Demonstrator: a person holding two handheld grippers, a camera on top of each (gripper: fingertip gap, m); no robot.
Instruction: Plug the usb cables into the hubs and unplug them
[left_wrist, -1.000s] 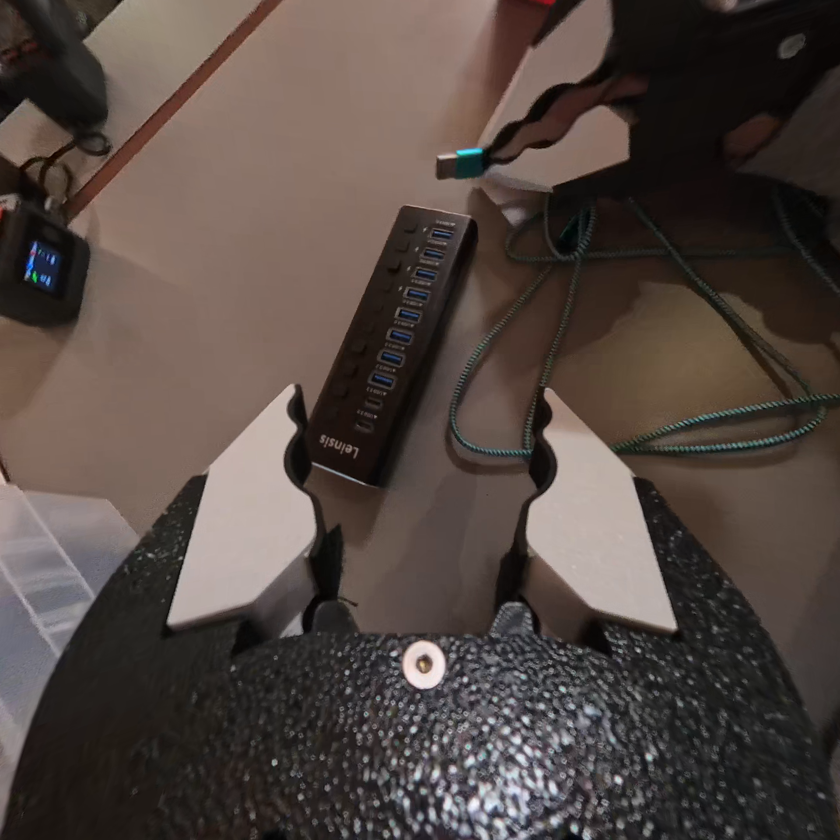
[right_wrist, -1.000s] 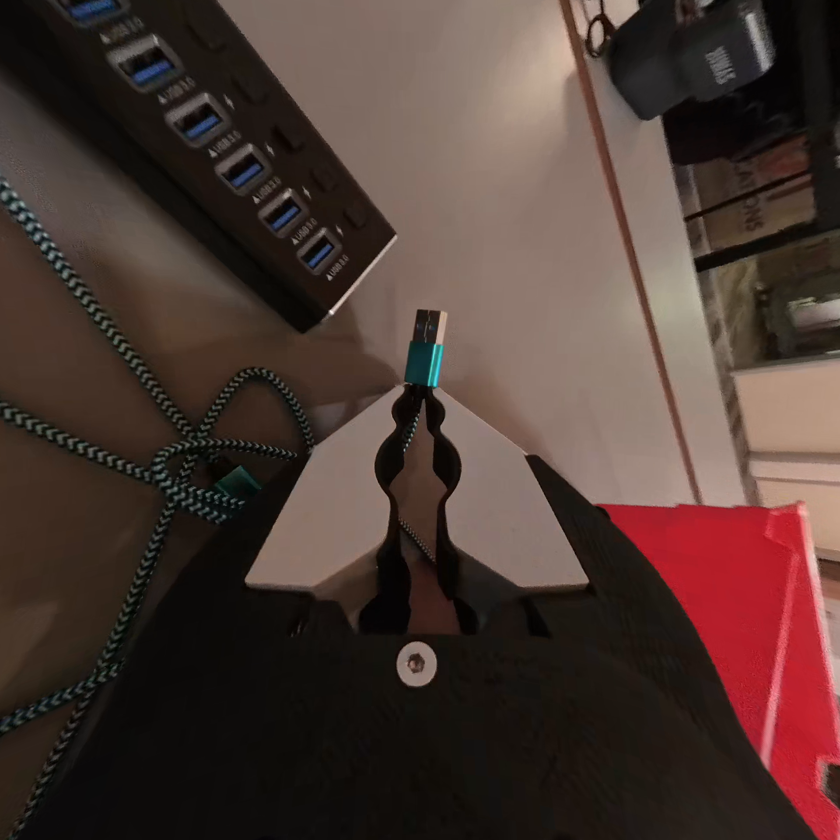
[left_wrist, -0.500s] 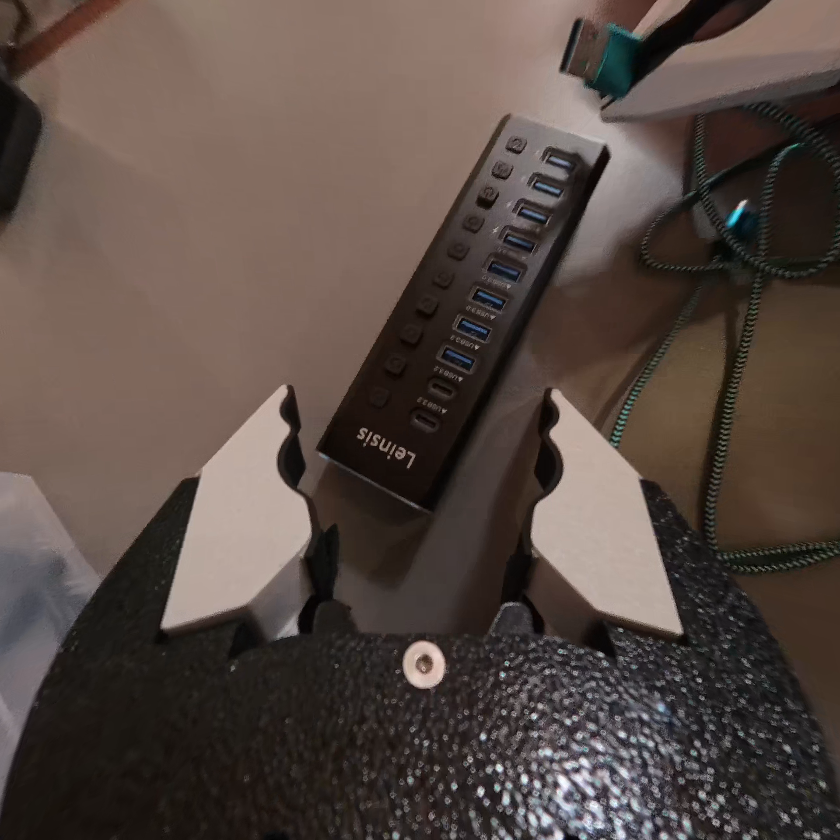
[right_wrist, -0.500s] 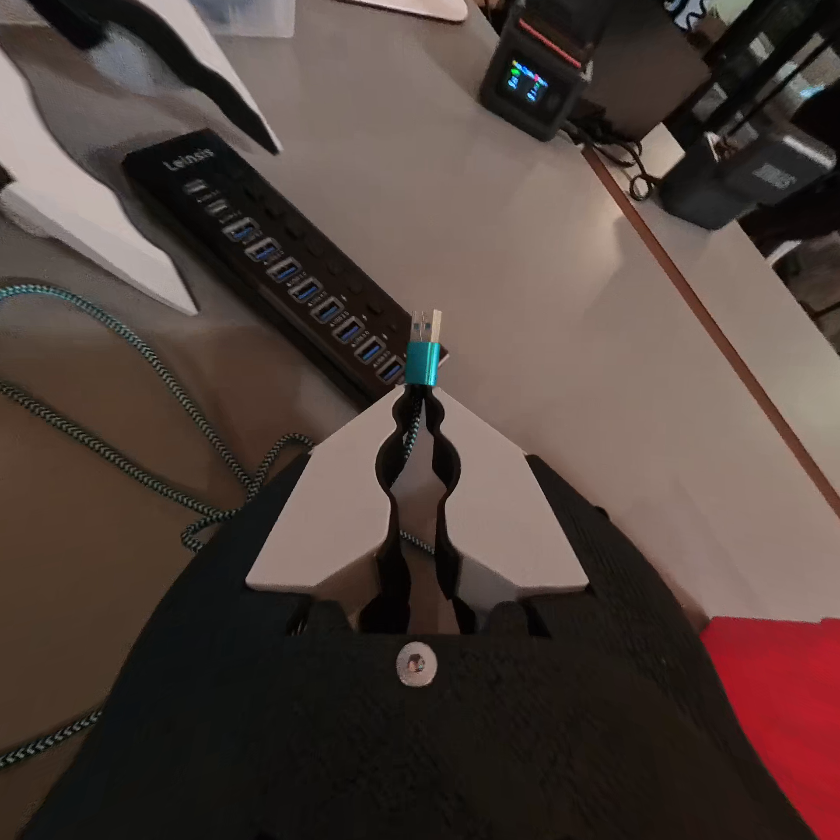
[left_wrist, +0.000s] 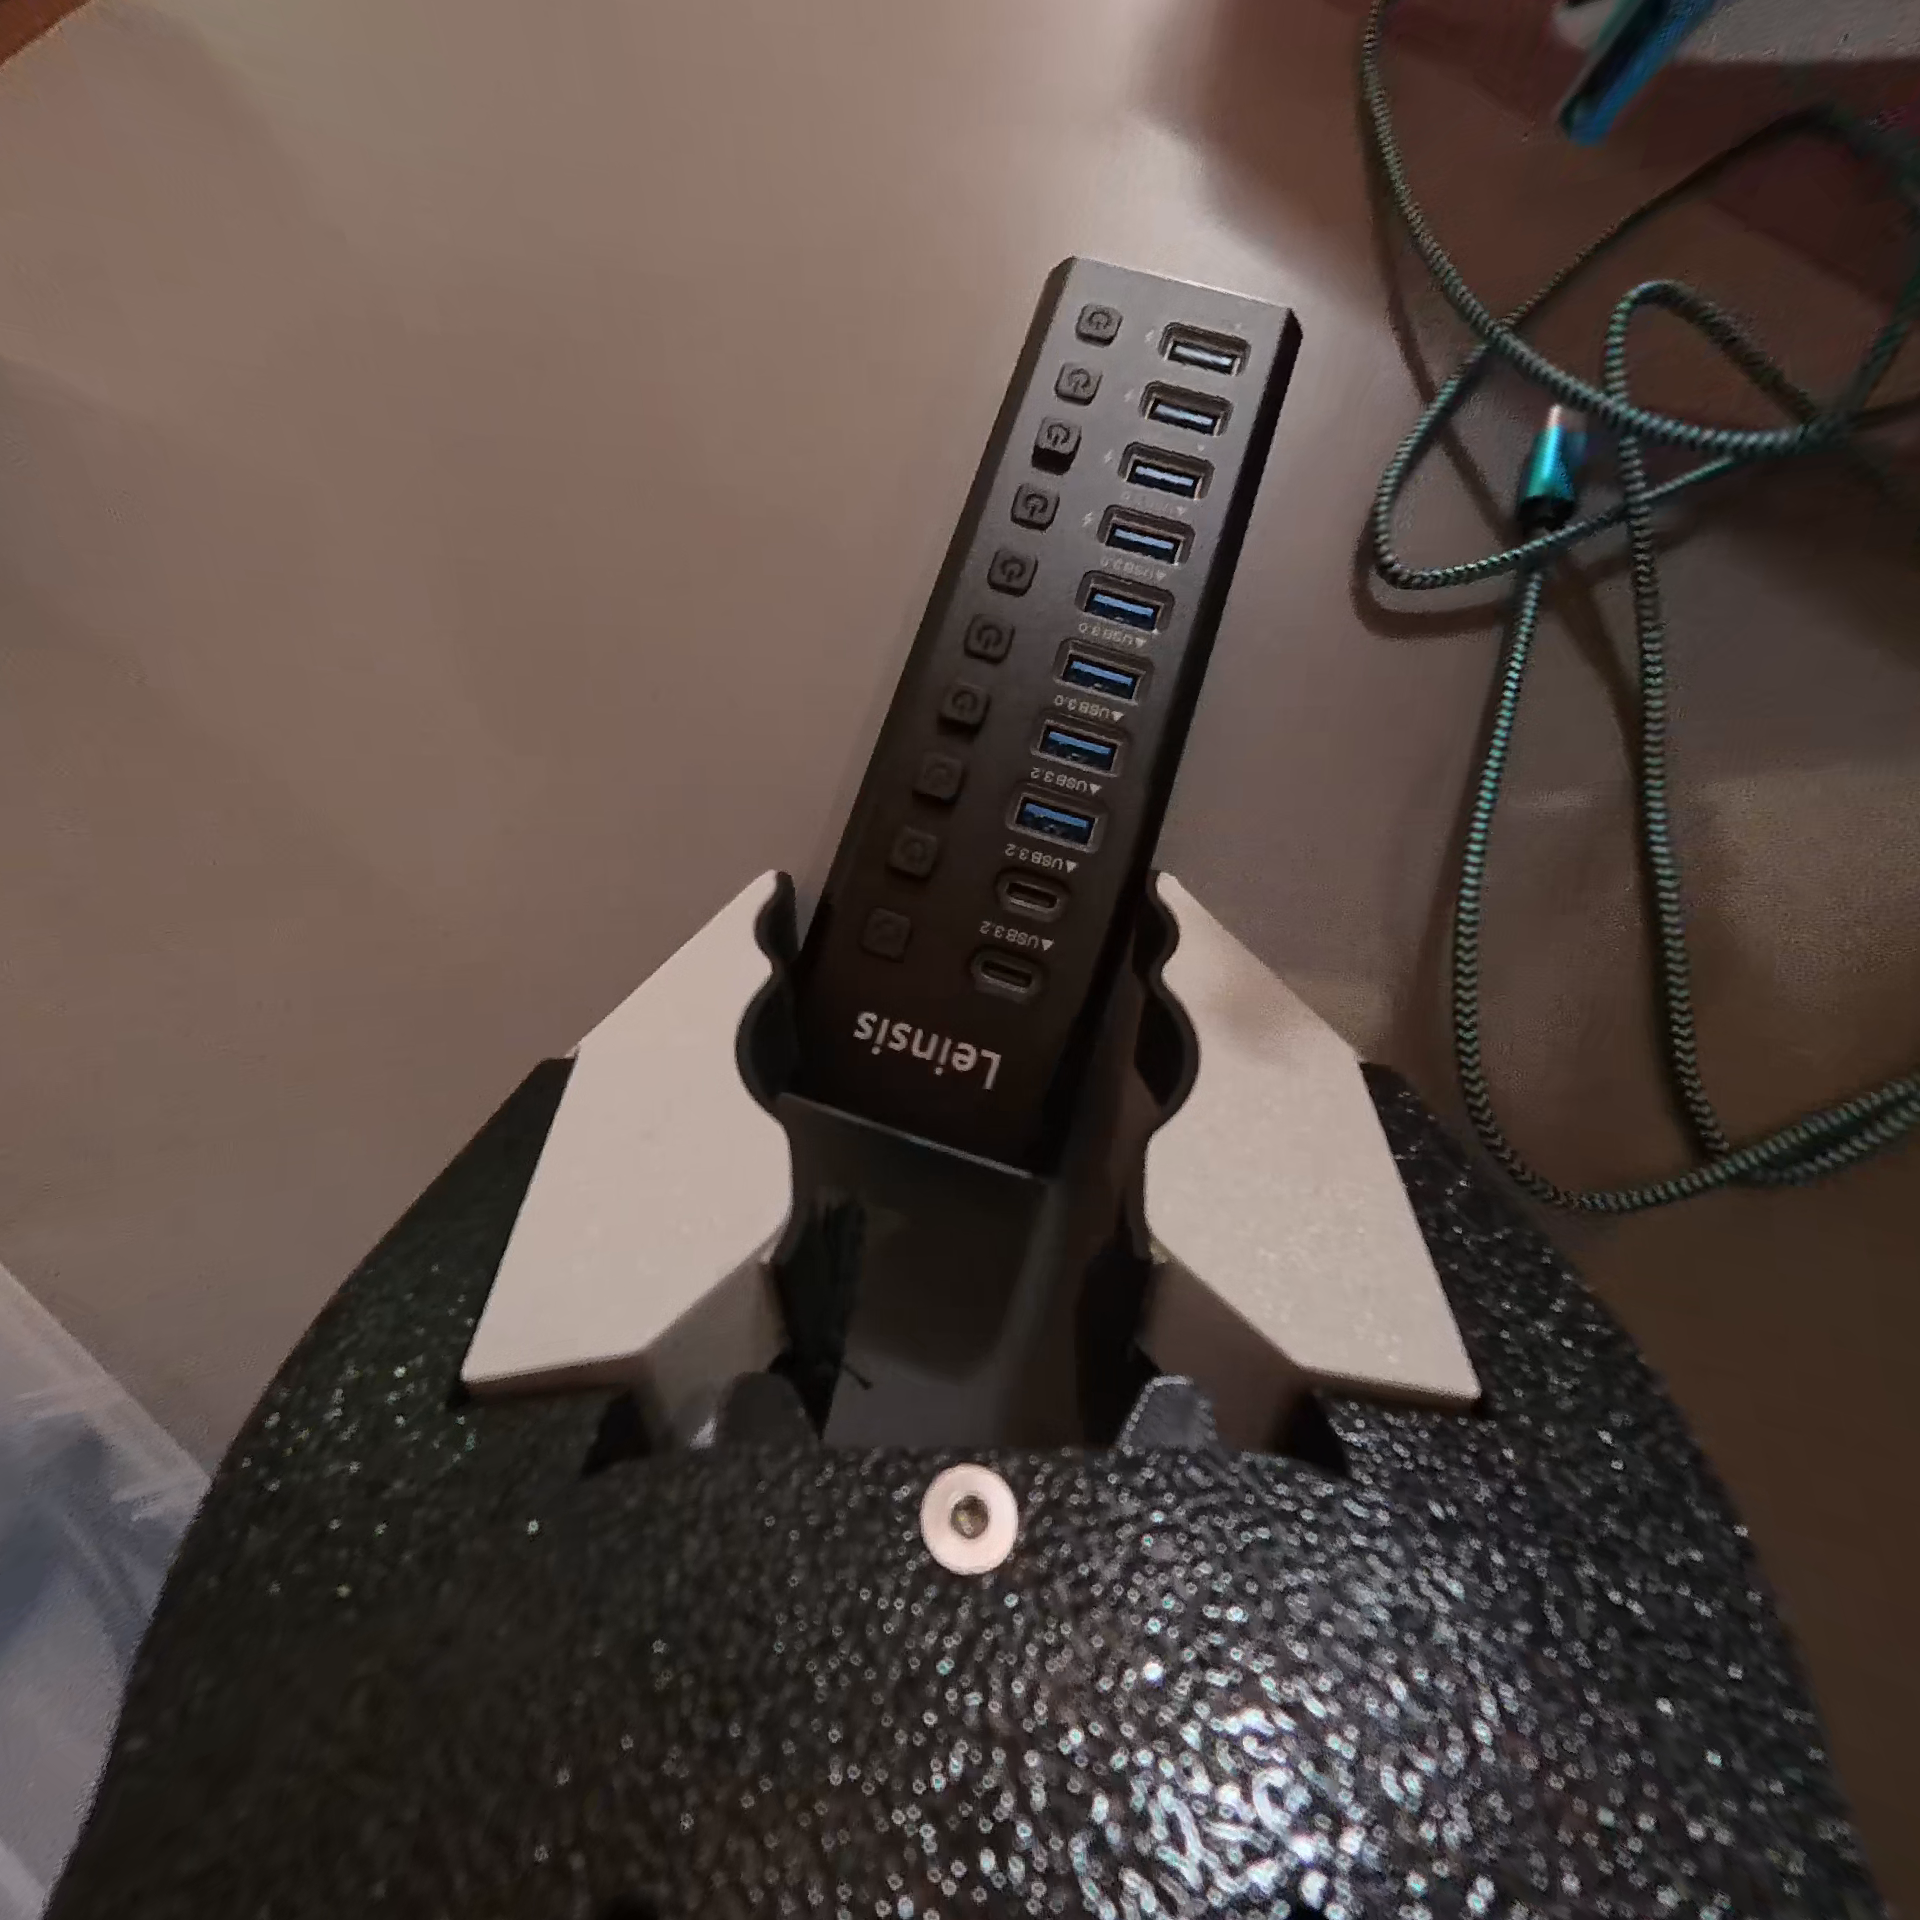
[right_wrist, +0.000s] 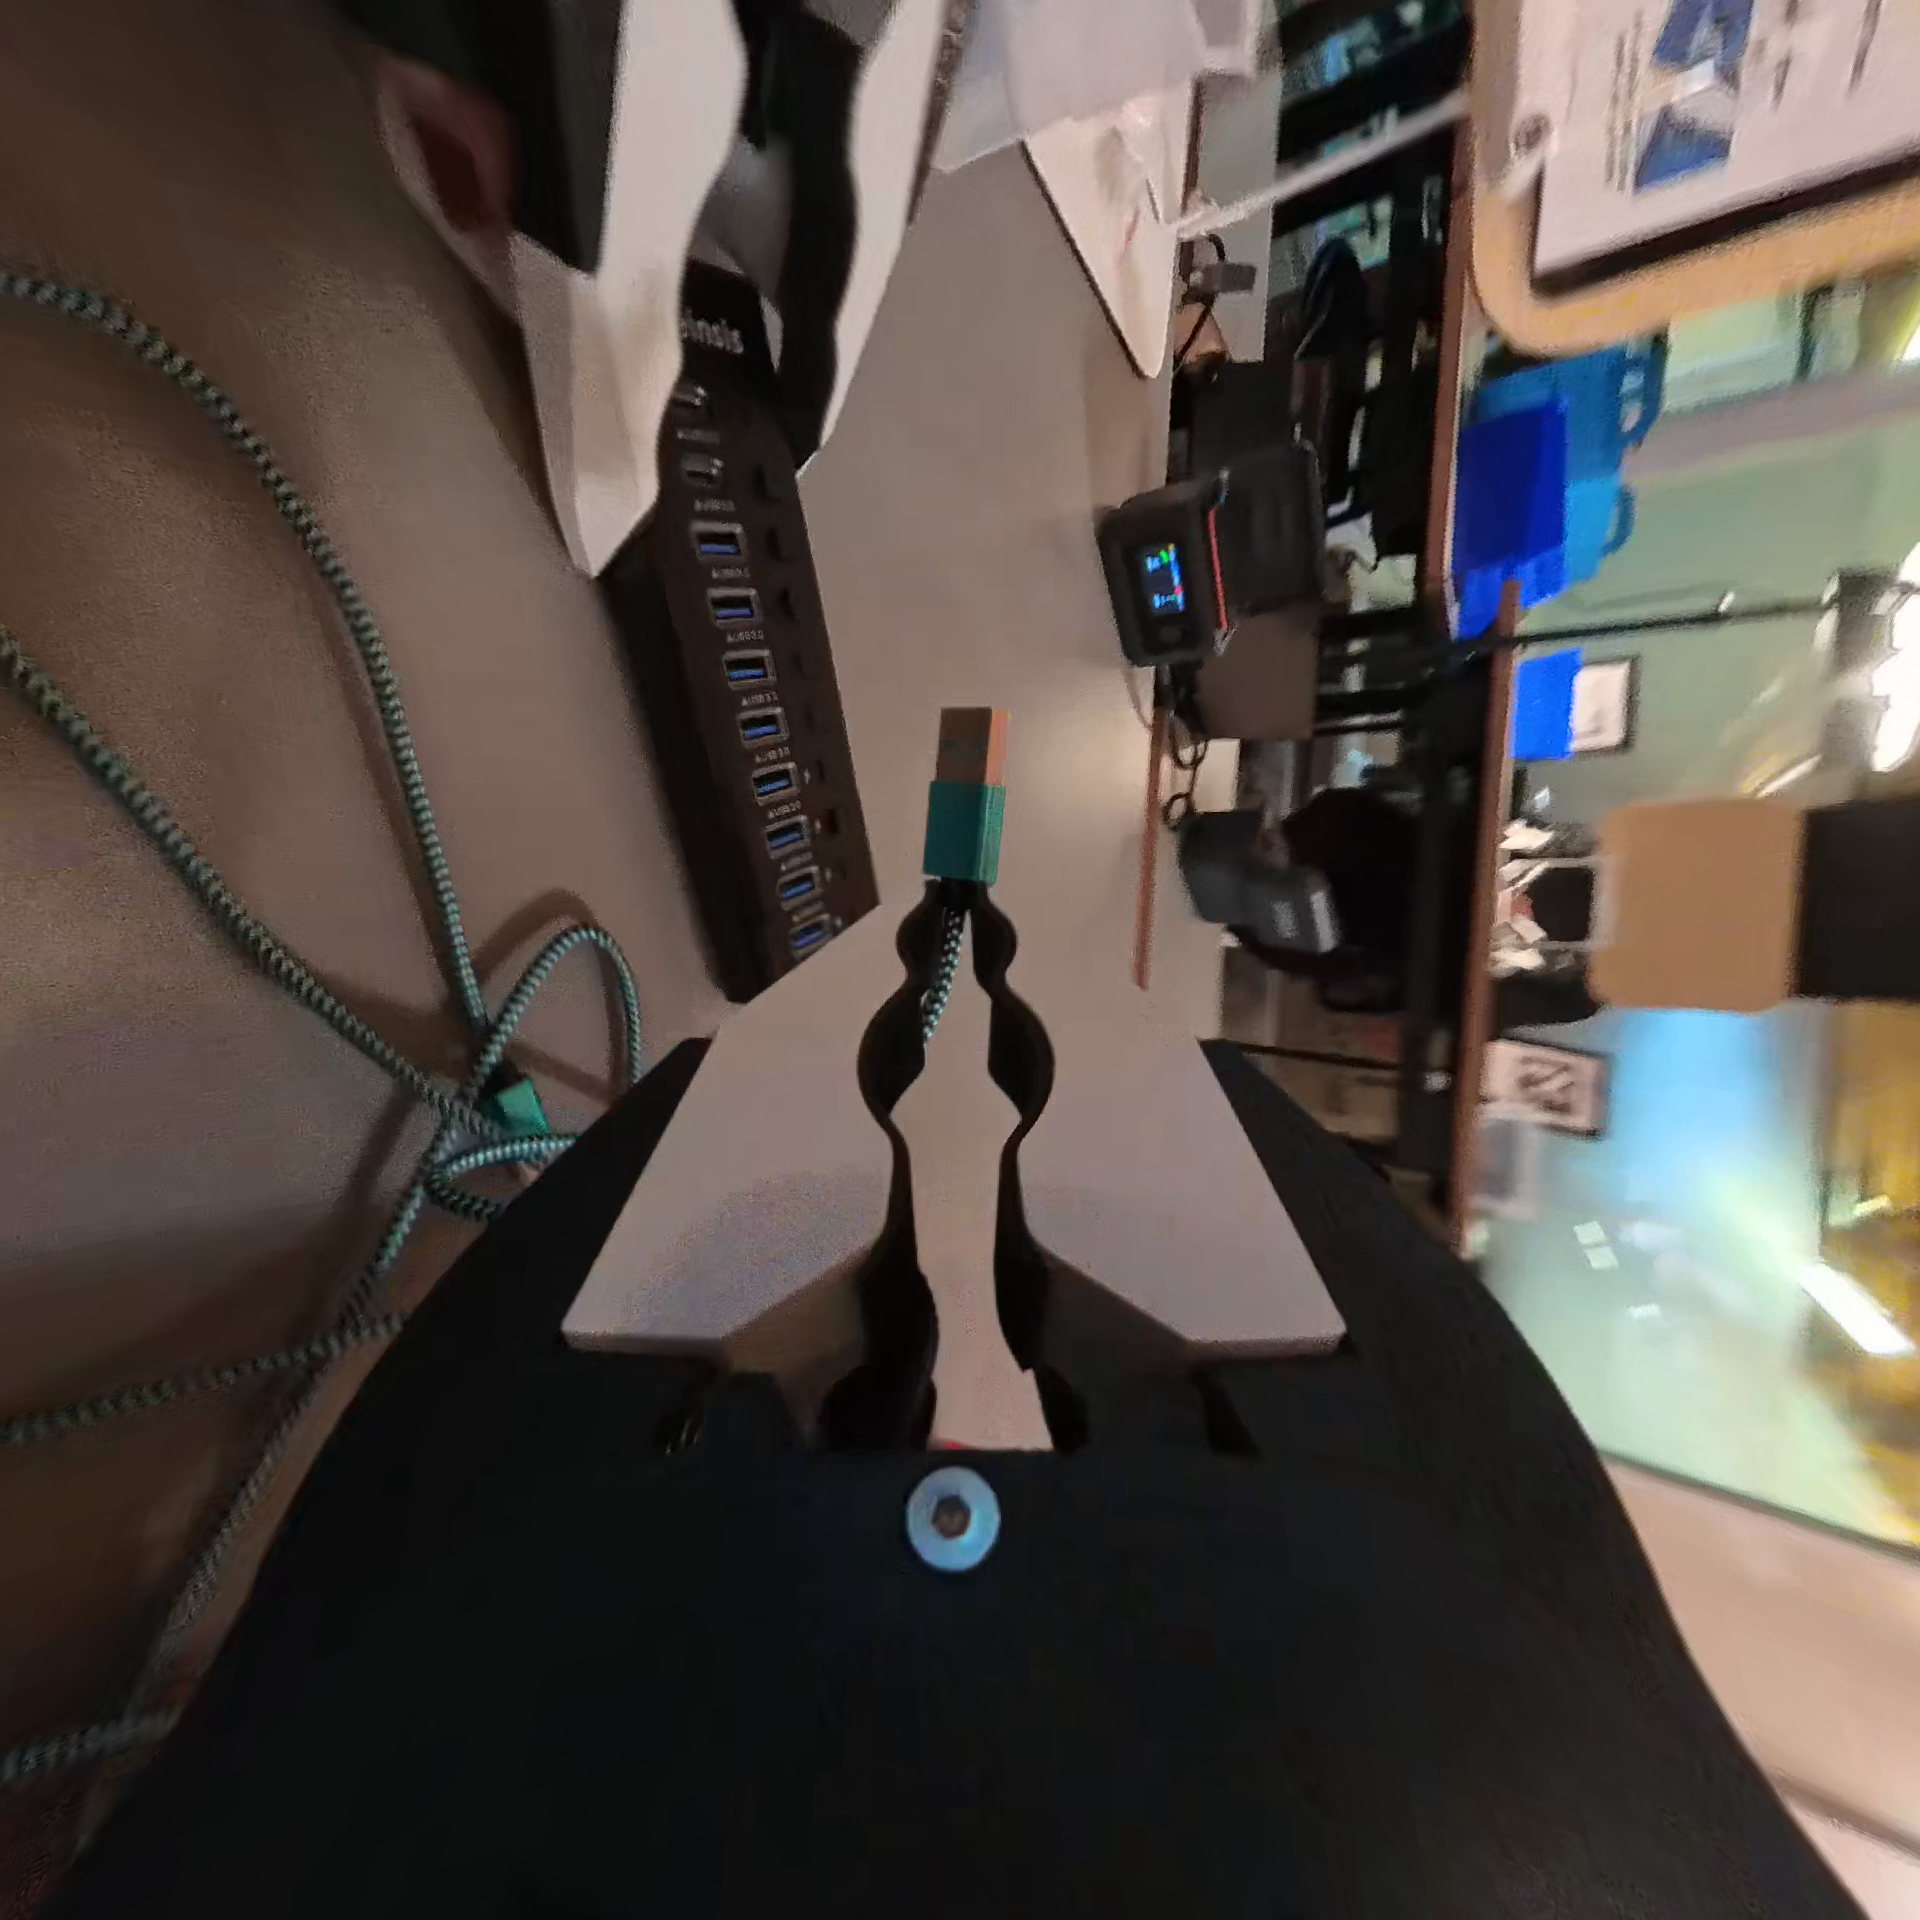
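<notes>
A black USB hub (left_wrist: 1049, 665) lies on the beige table, with a row of blue ports and a row of buttons. My left gripper (left_wrist: 966, 904) is shut on the hub's near end, one finger against each long side. My right gripper (right_wrist: 951, 904) is shut on a green braided cable (right_wrist: 940, 977) just behind its teal USB-A plug (right_wrist: 966, 790). The plug sticks out past the fingertips, in the air beside the hub's (right_wrist: 769, 727) far end. In the right wrist view the left gripper's white fingers (right_wrist: 592, 416) straddle the hub. The plug shows blurred at the top right of the left wrist view (left_wrist: 1621, 73).
The rest of the cable (left_wrist: 1475, 935) lies in loose loops right of the hub, with its second teal connector (left_wrist: 1548, 473) on the table. A small device with a lit screen (right_wrist: 1164, 582) sits past the hub. A clear plastic bin (left_wrist: 62, 1455) is at the lower left.
My left gripper has moved forward over the hub's near end and closed on it. My right gripper has rolled and swung, still holding the cable, so the plug is now beside the hub.
</notes>
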